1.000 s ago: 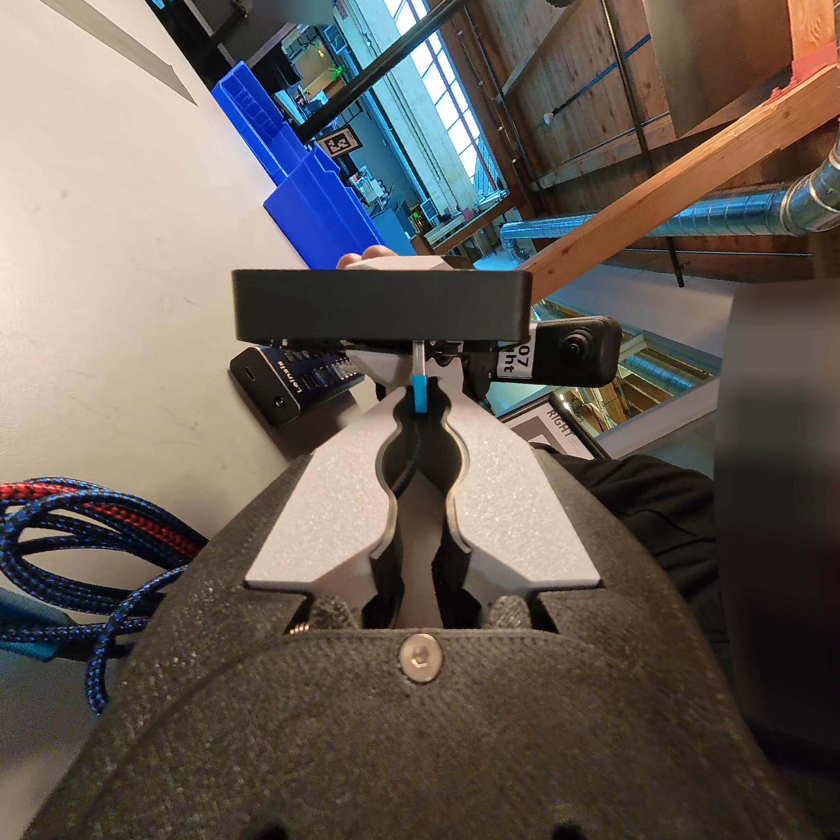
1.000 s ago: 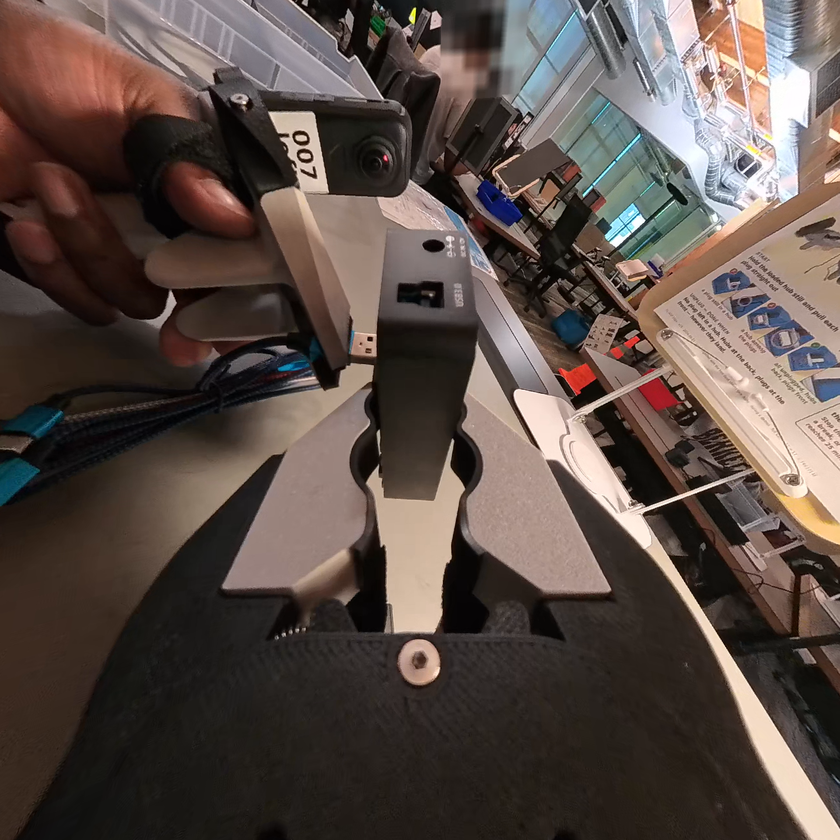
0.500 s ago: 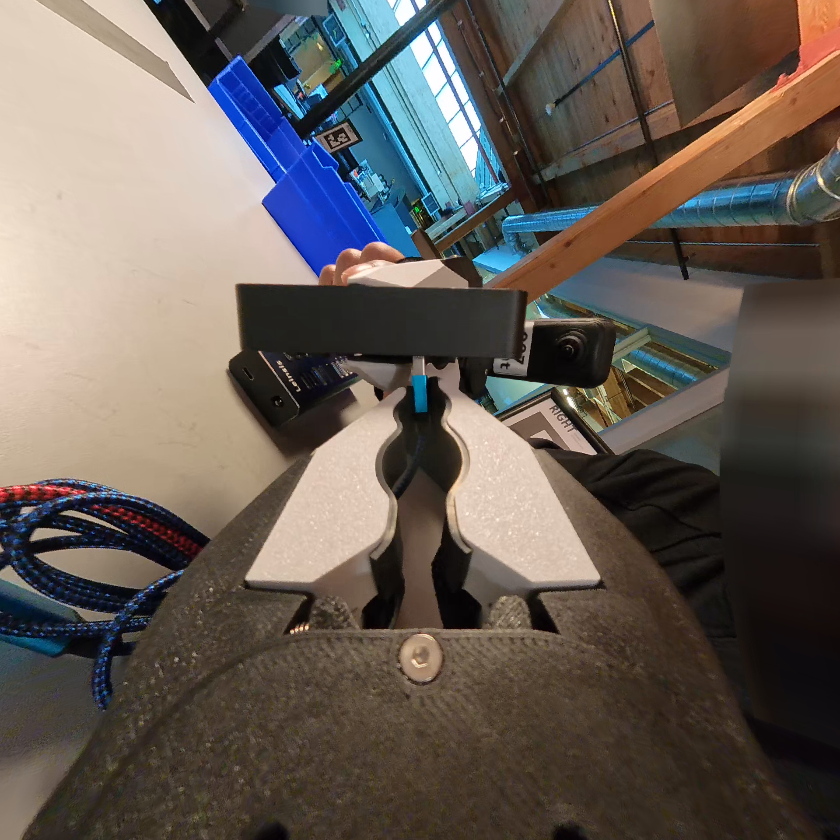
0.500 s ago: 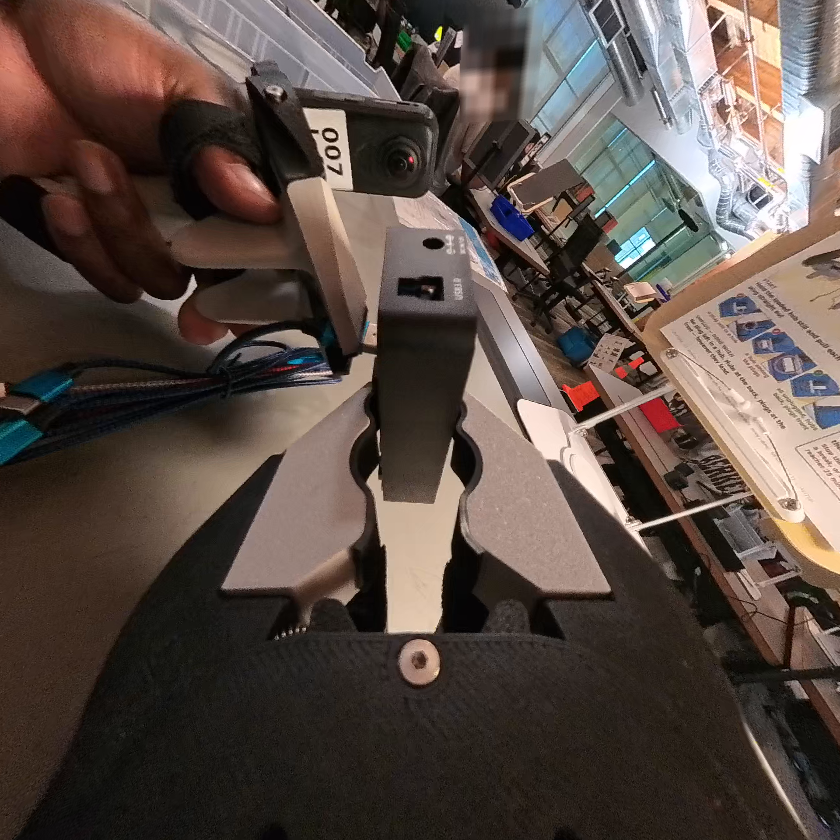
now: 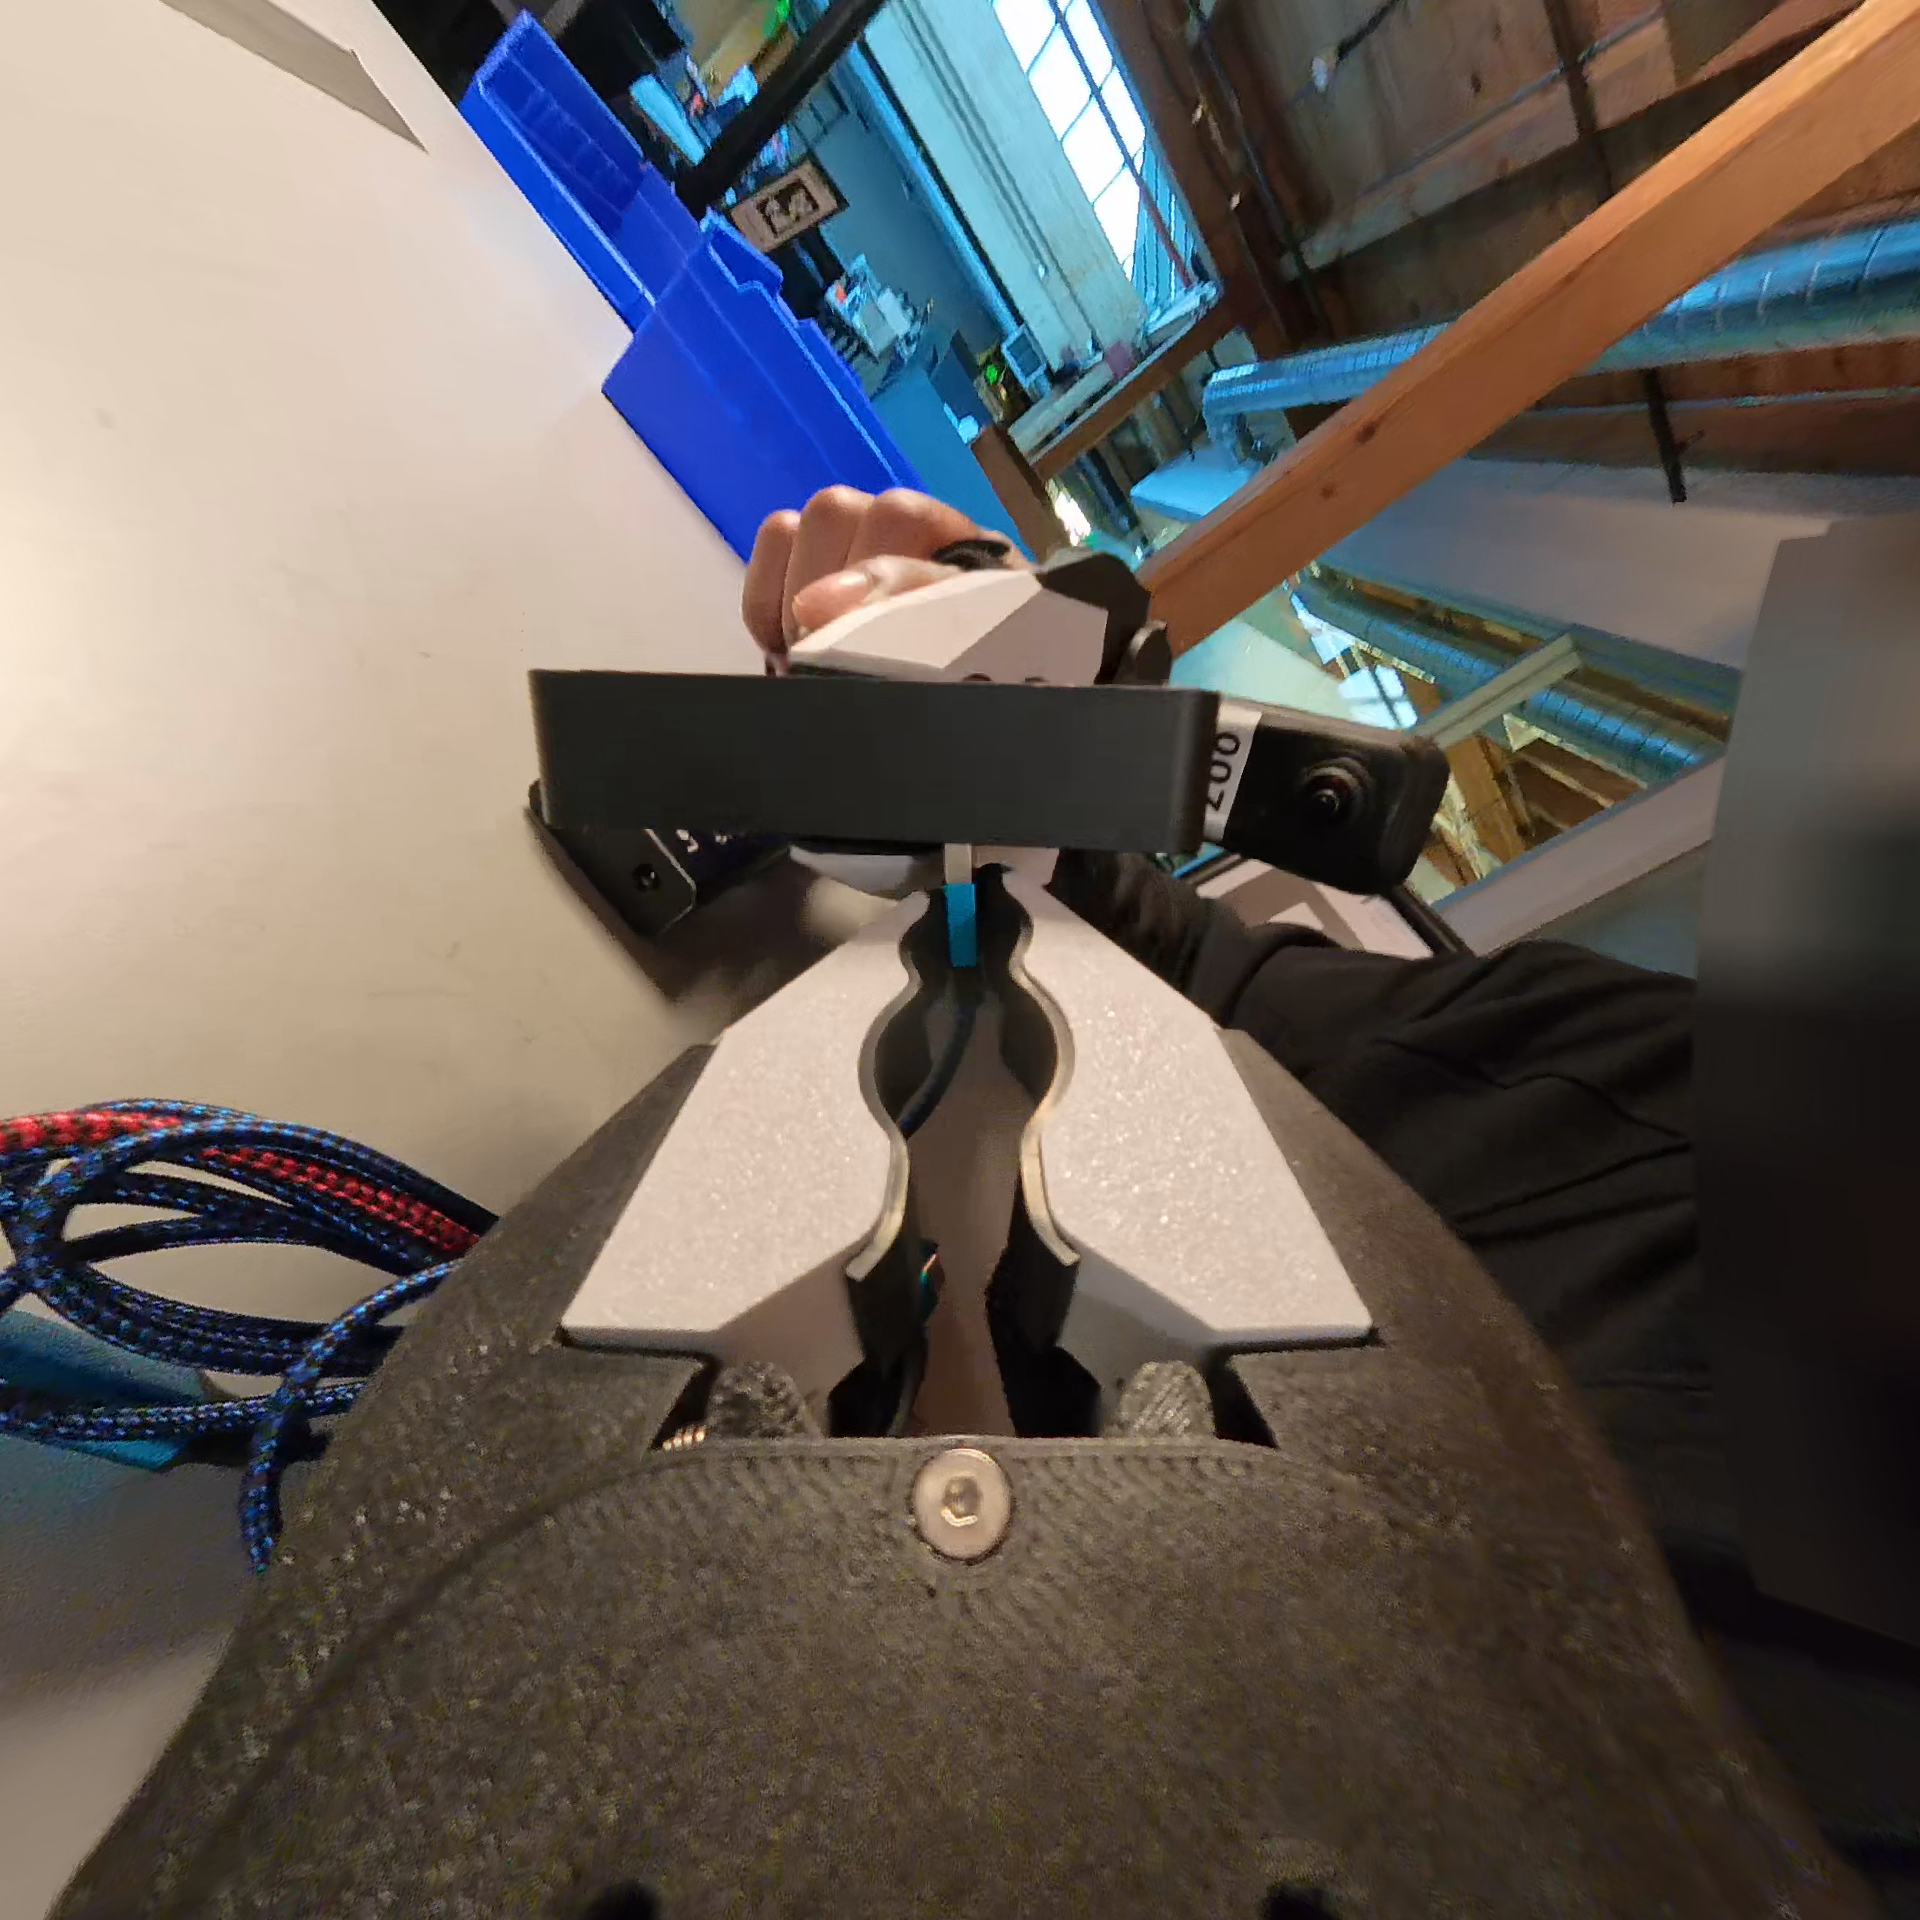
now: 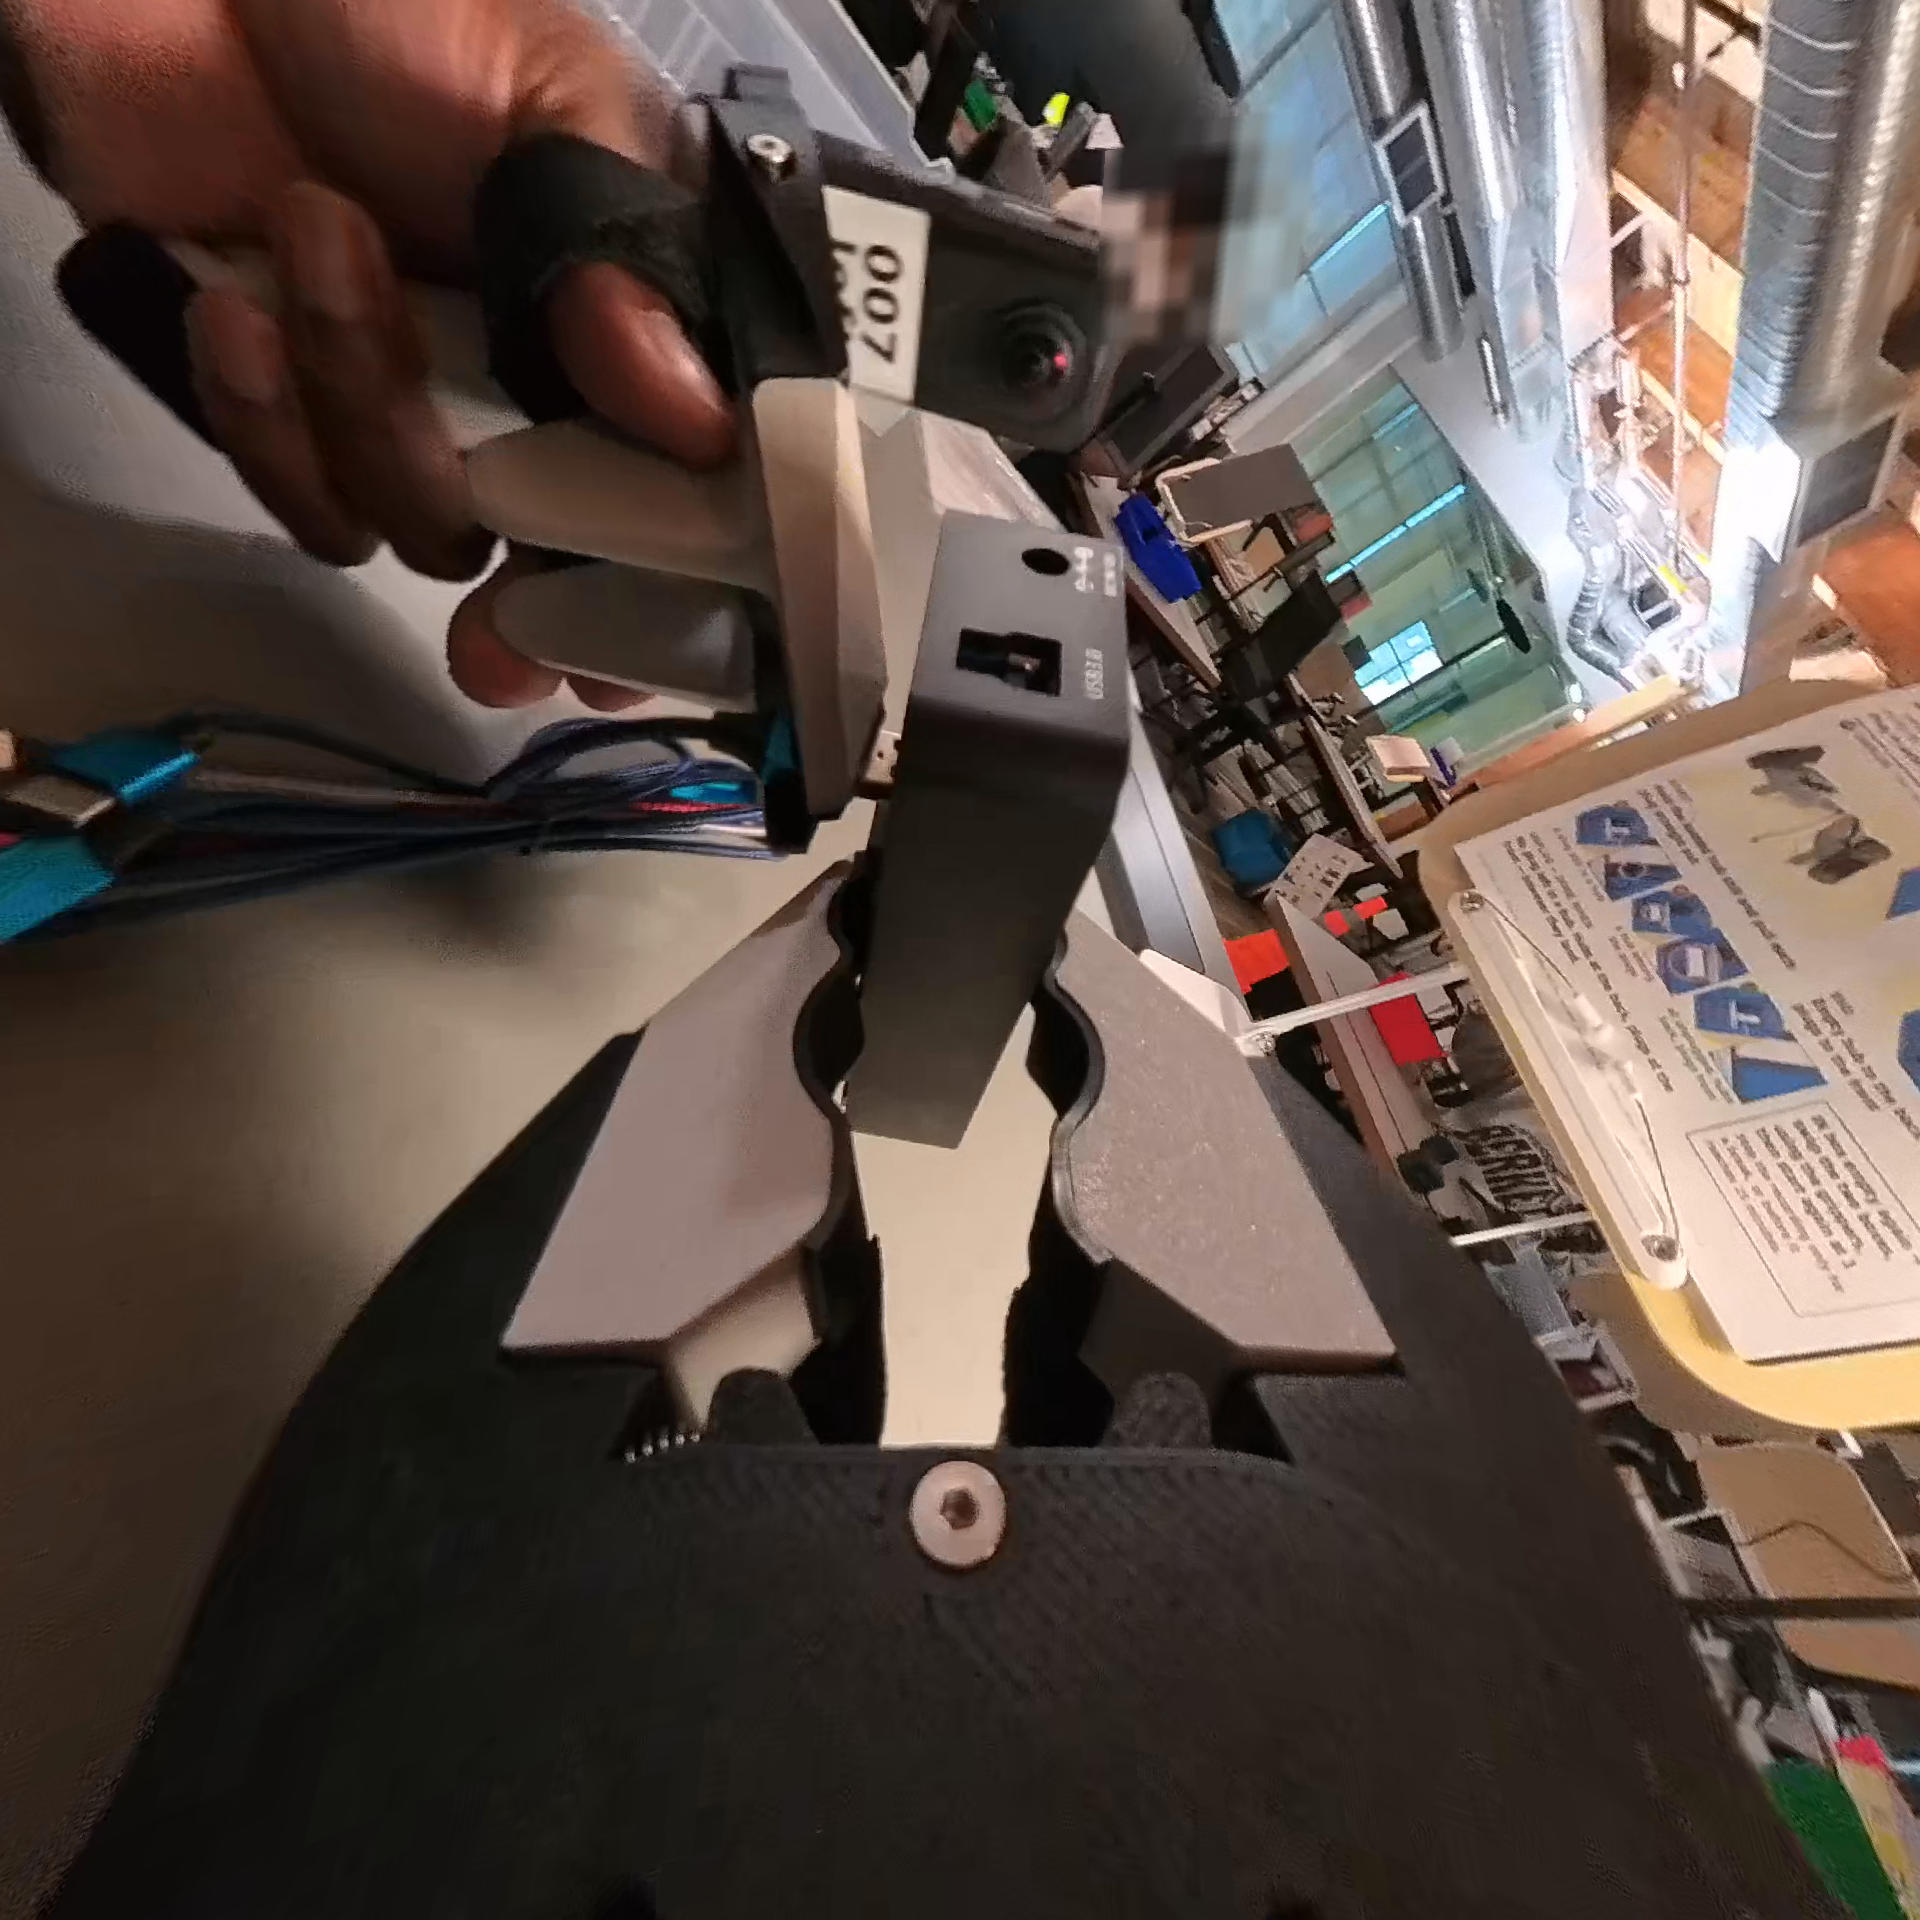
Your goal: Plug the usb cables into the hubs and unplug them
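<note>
My left gripper (image 5: 961, 920) is shut on a USB cable's blue plug (image 5: 961, 930). Its metal tip (image 5: 956, 862) meets the long side of a black hub (image 5: 873, 758); how deep it sits I cannot tell. My right gripper (image 6: 951, 935) is shut on that same black hub (image 6: 987, 883) and holds it upright, tilted a little to the right, above the table. In the right wrist view the left gripper (image 6: 821, 644), in a person's hand, presses the plug tip (image 6: 883, 764) against the hub's left side. An empty port (image 6: 1008, 660) shows on the hub's end face.
A second black hub (image 5: 644, 878) lies on the white table (image 5: 260, 623) behind the held one. A bundle of blue and red braided cables (image 5: 156, 1195) lies at the left, also in the right wrist view (image 6: 312, 810). Blue bins (image 5: 727, 364) stand farther back. An instruction sheet on a stand (image 6: 1714, 987) is at the right. Less than 4 cm separates the two grippers' tips.
The gap between the plug tip and the hub has closed: the left gripper moved in until the tip reached the hub's side. The hub now tilts slightly right.
</note>
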A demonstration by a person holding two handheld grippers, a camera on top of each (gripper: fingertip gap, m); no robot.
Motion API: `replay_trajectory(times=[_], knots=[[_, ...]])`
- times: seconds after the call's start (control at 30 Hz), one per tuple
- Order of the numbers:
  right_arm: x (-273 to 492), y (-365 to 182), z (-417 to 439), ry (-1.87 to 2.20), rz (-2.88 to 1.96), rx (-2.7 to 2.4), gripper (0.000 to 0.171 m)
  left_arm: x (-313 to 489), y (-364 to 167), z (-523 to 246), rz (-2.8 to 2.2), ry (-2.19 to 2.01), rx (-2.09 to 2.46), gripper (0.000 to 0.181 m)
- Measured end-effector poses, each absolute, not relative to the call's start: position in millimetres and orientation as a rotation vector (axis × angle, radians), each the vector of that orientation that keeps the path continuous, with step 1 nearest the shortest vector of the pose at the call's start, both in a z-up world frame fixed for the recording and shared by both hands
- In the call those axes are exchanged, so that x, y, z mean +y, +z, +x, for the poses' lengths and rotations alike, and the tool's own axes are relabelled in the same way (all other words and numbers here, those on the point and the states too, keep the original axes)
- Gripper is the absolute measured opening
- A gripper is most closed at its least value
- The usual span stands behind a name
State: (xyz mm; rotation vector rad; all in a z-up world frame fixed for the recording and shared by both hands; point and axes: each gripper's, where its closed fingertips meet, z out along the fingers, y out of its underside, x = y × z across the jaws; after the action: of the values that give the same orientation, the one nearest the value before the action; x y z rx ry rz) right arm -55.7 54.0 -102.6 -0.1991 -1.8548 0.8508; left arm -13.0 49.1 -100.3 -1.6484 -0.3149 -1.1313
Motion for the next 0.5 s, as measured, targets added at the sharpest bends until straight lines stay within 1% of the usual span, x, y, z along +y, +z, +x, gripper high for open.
replay_trajectory(times=[0.13,0.27,0.3,0.4,0.5], knots=[[53,-110,-53,0.882,-0.220,-1.906,0.027,49,-106,-10,-1.697,-1.115,-0.280,0.007],[52,-103,-57,0.965,-0.294,-1.869,0.027,49,-101,-12,-1.694,-1.078,-0.212,0.009],[53,-101,-59,0.959,-0.311,-1.854,0.027,49,-100,-14,-1.689,-1.060,-0.217,0.010],[58,-95,-63,0.940,-0.357,-1.816,0.027,48,-103,-12,-1.720,-1.061,-0.194,0.030],[64,-94,-65,0.910,-0.365,-1.798,0.027,49,-107,-7,-1.746,-1.059,-0.177,0.030]])
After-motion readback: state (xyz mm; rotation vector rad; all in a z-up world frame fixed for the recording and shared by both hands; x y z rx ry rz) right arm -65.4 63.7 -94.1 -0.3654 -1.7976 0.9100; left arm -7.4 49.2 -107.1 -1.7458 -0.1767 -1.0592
